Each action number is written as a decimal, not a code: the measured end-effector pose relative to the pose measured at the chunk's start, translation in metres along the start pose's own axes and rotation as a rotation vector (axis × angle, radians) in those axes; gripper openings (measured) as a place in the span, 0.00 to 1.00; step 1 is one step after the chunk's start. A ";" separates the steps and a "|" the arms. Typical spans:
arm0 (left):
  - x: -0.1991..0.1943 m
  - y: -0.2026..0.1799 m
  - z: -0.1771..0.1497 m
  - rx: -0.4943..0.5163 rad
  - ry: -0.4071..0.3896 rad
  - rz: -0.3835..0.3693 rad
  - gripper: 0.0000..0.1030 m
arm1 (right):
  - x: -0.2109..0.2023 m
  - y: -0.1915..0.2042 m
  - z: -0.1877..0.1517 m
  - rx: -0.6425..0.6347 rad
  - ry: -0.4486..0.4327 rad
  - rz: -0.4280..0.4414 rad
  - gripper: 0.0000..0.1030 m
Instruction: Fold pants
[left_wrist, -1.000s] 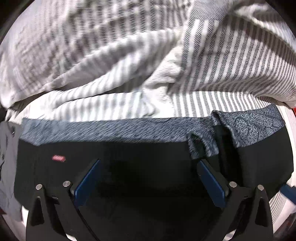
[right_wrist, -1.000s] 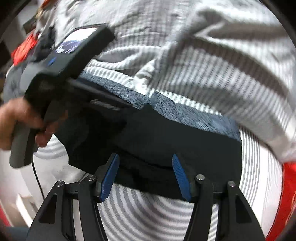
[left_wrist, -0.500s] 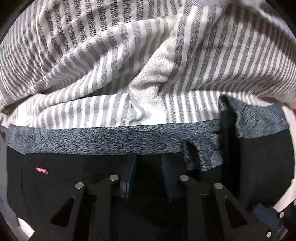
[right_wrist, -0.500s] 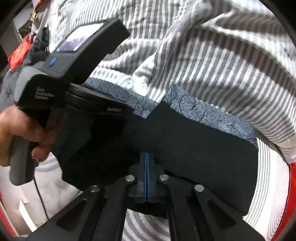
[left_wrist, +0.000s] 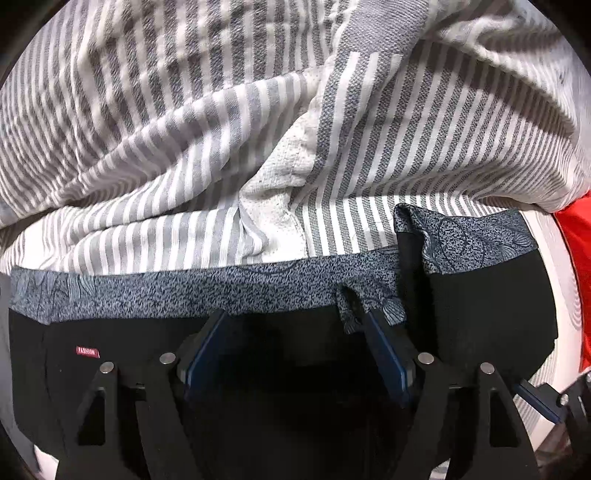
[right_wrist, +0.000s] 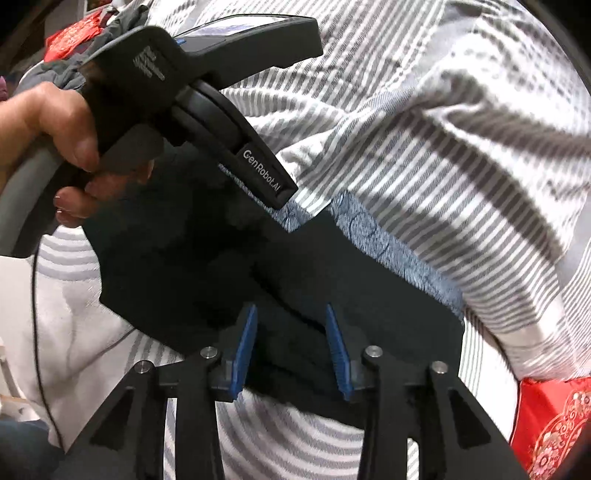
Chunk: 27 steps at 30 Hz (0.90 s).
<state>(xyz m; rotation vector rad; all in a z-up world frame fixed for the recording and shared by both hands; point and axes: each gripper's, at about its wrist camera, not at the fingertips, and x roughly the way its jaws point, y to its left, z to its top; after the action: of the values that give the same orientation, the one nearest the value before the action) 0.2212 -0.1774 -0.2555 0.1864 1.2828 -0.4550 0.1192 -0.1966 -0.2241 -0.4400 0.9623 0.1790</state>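
Black pants (left_wrist: 487, 314) with a speckled blue-grey waistband (left_wrist: 184, 291) and a small red label (left_wrist: 88, 351) lie flat on the bed. In the left wrist view my left gripper (left_wrist: 293, 325) hangs over them just below the waistband; its jaws are opening, with black cloth under the gap and neither pad pressing. In the right wrist view my right gripper (right_wrist: 290, 321) is over the pants' (right_wrist: 388, 302) near edge. Its jaws are opening too, with a fold of black cloth loose between the blue pads. A hand (right_wrist: 48, 122) holds the left tool's handle (right_wrist: 207, 74) at the upper left.
A bunched grey-and-white striped blanket (left_wrist: 184, 147) lies right behind the waistband. The mattress cover (right_wrist: 277, 435) has curved grey stripes. Red cloth (right_wrist: 554, 424) sits at the right edge, and a thin cable (right_wrist: 37, 332) hangs at the left.
Both grippers closed on the black cloth half a second ago and have since spread apart again. The right gripper has rolled and shifted a little along the pants' edge.
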 end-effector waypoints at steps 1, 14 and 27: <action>-0.001 0.002 0.000 -0.008 0.003 0.007 0.73 | 0.003 0.001 0.002 -0.003 0.000 -0.003 0.41; -0.021 0.048 -0.029 -0.050 0.011 0.039 0.73 | 0.048 0.027 0.015 -0.160 -0.001 -0.131 0.41; -0.048 0.055 -0.032 -0.062 -0.014 0.038 0.73 | 0.001 0.014 0.017 -0.069 -0.001 0.069 0.10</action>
<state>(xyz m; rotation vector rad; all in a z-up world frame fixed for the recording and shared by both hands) 0.2066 -0.1050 -0.2252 0.1552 1.2759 -0.3828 0.1281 -0.1765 -0.2208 -0.4706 0.9735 0.2754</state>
